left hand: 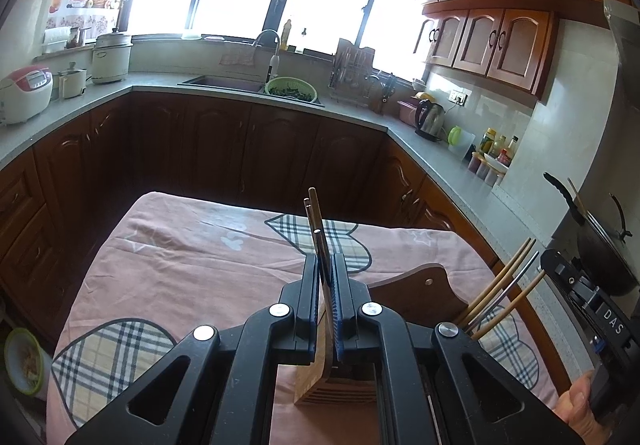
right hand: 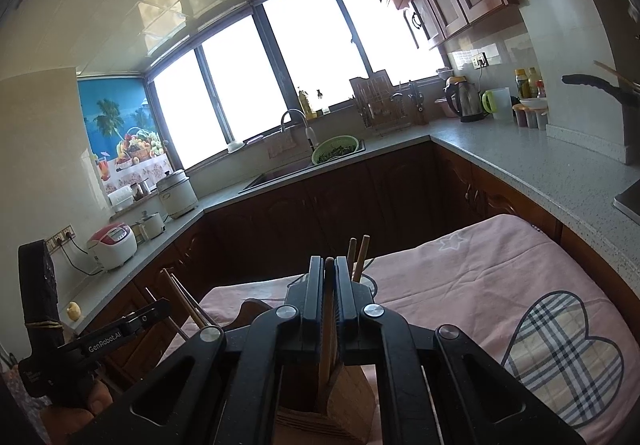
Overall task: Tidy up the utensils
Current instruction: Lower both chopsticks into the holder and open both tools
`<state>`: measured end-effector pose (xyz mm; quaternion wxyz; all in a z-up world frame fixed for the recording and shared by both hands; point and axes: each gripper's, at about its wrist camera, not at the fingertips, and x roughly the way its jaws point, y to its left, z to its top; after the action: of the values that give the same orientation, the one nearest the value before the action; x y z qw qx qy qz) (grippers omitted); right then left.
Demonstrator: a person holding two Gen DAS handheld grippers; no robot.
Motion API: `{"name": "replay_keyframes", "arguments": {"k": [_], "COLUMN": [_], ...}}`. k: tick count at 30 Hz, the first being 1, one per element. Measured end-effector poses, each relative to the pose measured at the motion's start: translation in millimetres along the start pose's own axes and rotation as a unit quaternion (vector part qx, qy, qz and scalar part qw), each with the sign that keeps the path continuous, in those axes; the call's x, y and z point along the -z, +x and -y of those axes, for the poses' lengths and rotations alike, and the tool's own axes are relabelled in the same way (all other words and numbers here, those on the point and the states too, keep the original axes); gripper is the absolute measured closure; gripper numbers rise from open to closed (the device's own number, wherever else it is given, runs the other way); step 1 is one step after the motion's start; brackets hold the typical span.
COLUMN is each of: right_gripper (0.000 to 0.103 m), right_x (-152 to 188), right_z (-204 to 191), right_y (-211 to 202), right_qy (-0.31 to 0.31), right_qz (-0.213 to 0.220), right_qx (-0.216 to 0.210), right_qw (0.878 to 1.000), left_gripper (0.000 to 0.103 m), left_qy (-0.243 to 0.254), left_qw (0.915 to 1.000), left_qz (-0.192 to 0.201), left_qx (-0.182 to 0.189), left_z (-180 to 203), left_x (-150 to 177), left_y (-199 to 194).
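- A table covered by a pink cloth (left hand: 192,257) with plaid heart patches is seen in the near part of the scene, with the grey kitchen counter (left hand: 452,161) wrapped around its far side and right.
- A wooden utensil holder (left hand: 340,385) is stood on the cloth at the near edge, directly beneath both tools; its slatted front is shown in both views.
- The left gripper (left hand: 326,285) is clamped on a small bundle of chopsticks (left hand: 318,233), metal and wooden, held nearly upright above the holder; whether their lower ends are already seated in a slot cannot be told, since the jaws hide them.
- The right gripper (right hand: 329,289) is closed on a single wooden chopstick (right hand: 326,345), whose lower part is seen running down toward the holder.
- More chopsticks (left hand: 500,285) are seen fanned out at the right of the left view, and two brown tips (right hand: 358,257) are seen just beyond the right tool; these are judged to be standing in the holder already.
- The task is judged well advanced: no loose utensils are shown on the cloth, and only the held pieces appear left to be lowered and let go.
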<state>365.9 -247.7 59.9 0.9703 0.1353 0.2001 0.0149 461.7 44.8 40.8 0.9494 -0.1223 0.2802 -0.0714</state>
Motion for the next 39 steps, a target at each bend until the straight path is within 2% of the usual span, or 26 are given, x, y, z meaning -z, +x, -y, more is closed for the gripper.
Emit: {"name": "replay_keyframes", "arguments": {"k": [4,8,11,12,13,17,21,23,25,27,31,33,39], "right_gripper": [0.098,0.094,0.093,0.092,0.09,0.071,0.068,0.065,0.057,0.049,0.04,0.029,0.007], "right_x": [0,4,6,6,6,4,3,4,4,4,4,5,5], "right_z": [0,3,4,5,5,4,6,8,9,10,10,10,9], "right_y": [0,3,2,1,0,-4,-2,-1,-1,-1,1,0,-7], "right_qy": [0.001,0.003,0.009,0.01,0.01,0.007,0.011,0.014,0.016,0.018,0.021,0.021,0.028], "right_qz": [-0.001,-0.01,-0.01,-0.01,-0.009,-0.005,-0.01,-0.012,-0.013,-0.013,-0.016,-0.016,-0.012], "right_qx": [0.0,0.001,0.001,0.001,0.003,0.005,0.006,0.007,0.006,0.005,0.0,-0.004,-0.016], "right_qw": [1.0,1.0,1.0,1.0,1.0,1.0,1.0,1.0,1.0,1.0,1.0,1.0,0.999], "left_gripper": [0.098,0.098,0.093,0.087,0.083,0.082,0.079,0.074,0.059,0.05,0.034,0.027,0.013], "left_qy": [-0.001,0.0,-0.003,-0.005,-0.007,-0.006,-0.005,-0.005,-0.005,-0.005,-0.006,-0.007,-0.014], "left_qw": [1.0,1.0,0.9999,0.9999,0.9999,0.9999,0.9998,0.9998,0.9998,0.9998,0.9997,0.9996,0.9995], "left_qz": [-0.002,-0.009,-0.013,-0.013,-0.013,-0.013,-0.016,-0.016,-0.014,-0.011,-0.009,-0.008,-0.007], "left_qx": [-0.001,-0.002,-0.006,-0.006,-0.007,-0.009,-0.012,-0.013,-0.016,-0.017,-0.022,-0.025,-0.029], "left_z": [1,1,2,2,1,4,5,4,4,3,1,0,-4], "left_x": [-2,-4,-5,-6,-6,-5,-6,-6,-7,-6,-4,-3,3], "left_y": [-1,-1,-1,-1,-2,-3,-3,-3,-3,-5,-7,-9,-17]}}
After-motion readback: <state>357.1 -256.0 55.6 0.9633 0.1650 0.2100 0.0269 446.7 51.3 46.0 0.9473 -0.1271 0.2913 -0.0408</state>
